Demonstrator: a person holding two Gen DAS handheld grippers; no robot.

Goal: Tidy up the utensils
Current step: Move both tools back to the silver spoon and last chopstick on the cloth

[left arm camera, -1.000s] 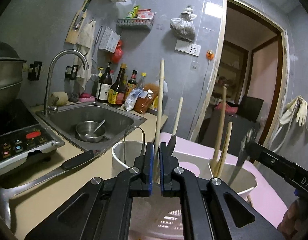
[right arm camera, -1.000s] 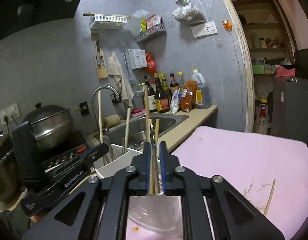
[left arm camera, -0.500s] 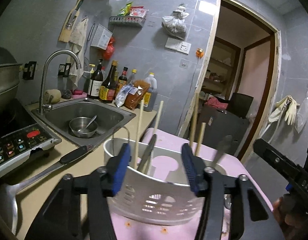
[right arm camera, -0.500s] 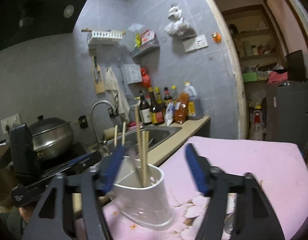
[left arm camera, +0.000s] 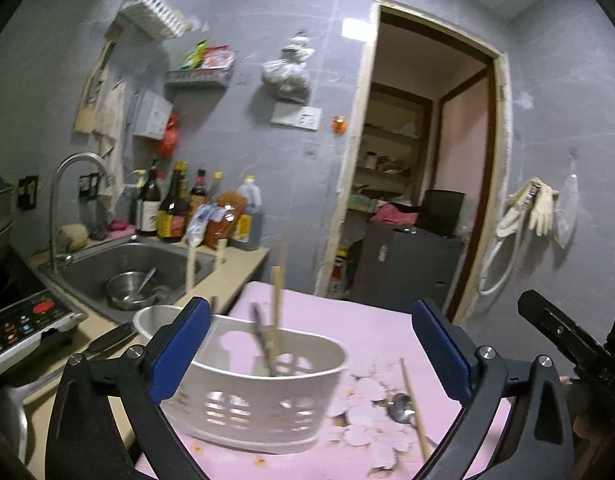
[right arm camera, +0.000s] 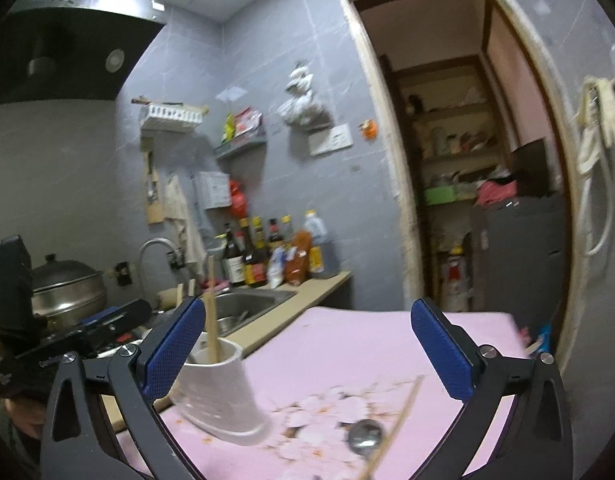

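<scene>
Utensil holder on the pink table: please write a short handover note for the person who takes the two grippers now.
Left gripper: open, jaws just opened, pads pressing on nothing.
Right gripper: open, jaws just opened, holding nothing.
White utensil holder stands on the pink table; chopsticks and a dark utensil already stand in it.
Left to do: one chopstick and a metal spoon lie on the table right of the holder; put them in.
</scene>
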